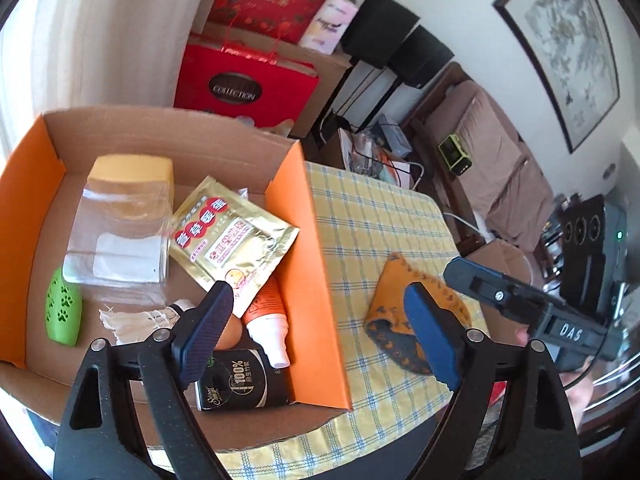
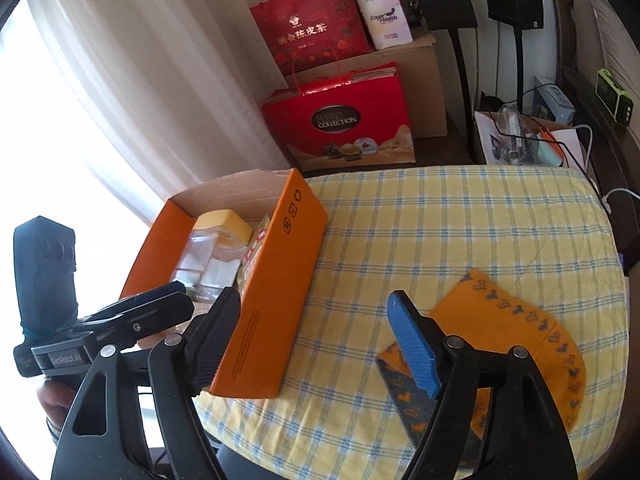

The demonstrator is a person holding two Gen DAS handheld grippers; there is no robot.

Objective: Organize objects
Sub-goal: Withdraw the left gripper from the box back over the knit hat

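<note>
Orange cardboard fills my left-wrist view: the box (image 1: 320, 264) sits just beyond my left gripper (image 1: 320, 332), whose jaws stand wide apart with nothing between them. Past my black fingertip (image 1: 208, 336), inside the box, lie a clear jar with a yellow lid (image 1: 120, 216), a gold foil pouch (image 1: 232, 236), an orange spray bottle (image 1: 268, 320), a black tissue pack (image 1: 236, 380) and a green paw-print piece (image 1: 64, 306). Behind my blue fingertip (image 1: 432, 340) an orange patterned sock (image 1: 400, 312) lies on the checked surface (image 1: 368, 216), outside the box. My right gripper (image 1: 480, 284) shows at the right edge.

From the right wrist, my right gripper (image 2: 320, 344) also hangs released, jaws spread and empty. The box (image 2: 272, 288) stands beside the black fingertip (image 2: 216, 344); the sock (image 2: 508, 332) lies folded behind the blue one, on the surface (image 2: 440, 232). My left gripper (image 2: 148, 312) reaches in at far left.
</note>
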